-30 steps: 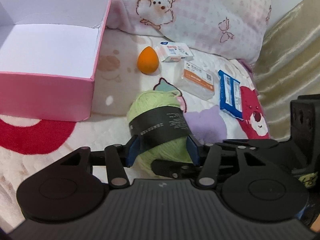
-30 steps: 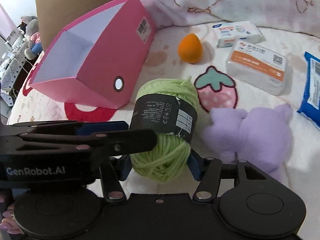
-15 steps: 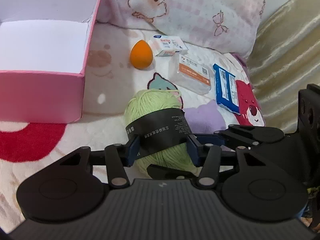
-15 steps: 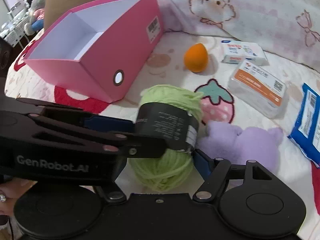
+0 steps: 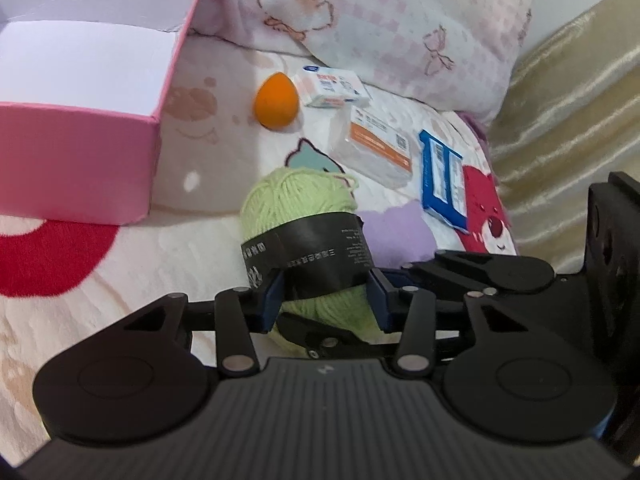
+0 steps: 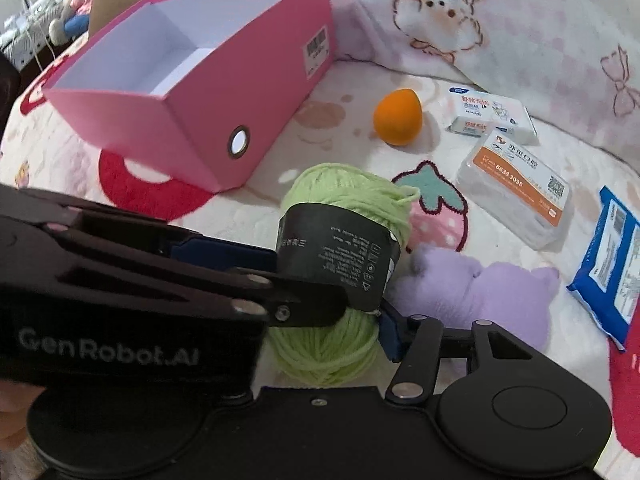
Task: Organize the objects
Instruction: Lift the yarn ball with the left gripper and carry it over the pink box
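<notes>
Between the closing blue pads of the left gripper (image 5: pixel 325 300), a soft green yarn ball (image 5: pixel 298 208) pinched at its glossy black paper band, right gripper (image 6: pixel 360 316) closing alongside it, fleecy blanket (image 6: pixel 280 208) beneath, rigid pink cardboard box (image 6: pixel 224 92) beyond, egg-shaped orange sponge (image 6: pixel 397 117) further off.

On the bed (image 6: pixel 248 208), the yarn ball (image 6: pixel 348 200) lies in front, the open box (image 6: pixel 224 76) behind it to the left, the sponge (image 6: pixel 397 117) and three packets behind to the right, against the pillow (image 6: pixel 500 12).
</notes>
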`<act>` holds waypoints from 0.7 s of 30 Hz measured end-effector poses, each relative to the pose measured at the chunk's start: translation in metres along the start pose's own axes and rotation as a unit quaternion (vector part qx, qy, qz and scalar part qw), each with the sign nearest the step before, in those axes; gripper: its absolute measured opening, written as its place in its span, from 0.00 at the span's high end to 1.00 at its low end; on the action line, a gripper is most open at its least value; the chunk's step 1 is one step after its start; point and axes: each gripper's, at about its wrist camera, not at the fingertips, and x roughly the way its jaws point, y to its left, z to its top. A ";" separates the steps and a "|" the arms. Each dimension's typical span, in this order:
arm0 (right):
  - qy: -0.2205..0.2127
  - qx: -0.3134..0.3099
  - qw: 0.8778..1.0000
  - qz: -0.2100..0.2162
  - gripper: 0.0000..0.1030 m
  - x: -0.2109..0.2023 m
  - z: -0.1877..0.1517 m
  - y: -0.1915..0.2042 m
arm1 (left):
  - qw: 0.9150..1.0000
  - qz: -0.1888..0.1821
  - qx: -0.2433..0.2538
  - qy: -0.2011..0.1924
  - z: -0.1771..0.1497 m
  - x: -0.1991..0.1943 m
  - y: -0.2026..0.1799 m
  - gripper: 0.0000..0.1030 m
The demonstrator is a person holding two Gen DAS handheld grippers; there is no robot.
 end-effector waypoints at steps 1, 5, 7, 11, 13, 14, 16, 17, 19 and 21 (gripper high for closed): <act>0.000 -0.006 1.000 -0.002 0.41 -0.001 -0.001 0.002 | 1.000 -0.003 -0.003 0.001 -0.001 -0.001 0.000 0.60; -0.008 0.003 1.000 0.007 0.43 -0.009 -0.002 0.000 | 1.000 -0.013 -0.012 -0.005 -0.003 -0.006 0.002 0.60; -0.008 0.006 1.000 0.007 0.45 -0.010 -0.002 -0.002 | 1.000 -0.014 -0.013 -0.004 -0.004 -0.006 0.002 0.60; -0.012 0.020 1.000 0.007 0.46 -0.009 -0.003 -0.002 | 1.000 -0.019 -0.011 -0.002 -0.004 -0.007 0.003 0.62; -0.011 0.031 0.999 0.007 0.46 -0.007 -0.003 -0.003 | 1.000 -0.014 -0.009 0.002 -0.004 -0.007 0.004 0.62; -0.011 0.032 0.999 0.006 0.46 -0.007 -0.003 -0.004 | 1.000 -0.010 -0.005 -0.001 -0.004 -0.007 0.004 0.63; -0.012 0.036 0.999 0.005 0.41 -0.006 -0.002 -0.005 | 1.000 0.003 0.001 -0.007 -0.004 -0.007 0.004 0.62; -0.010 0.041 0.999 0.003 0.36 -0.004 -0.002 -0.006 | 1.000 0.014 0.004 -0.012 -0.004 -0.007 0.005 0.57; 0.002 0.039 0.999 -0.006 0.23 0.002 -0.001 -0.006 | 0.999 0.032 0.005 -0.021 -0.004 -0.004 0.006 0.42; -0.002 0.035 0.999 -0.019 0.23 0.003 -0.001 -0.006 | 0.999 0.034 -0.004 -0.020 -0.005 0.002 0.011 0.36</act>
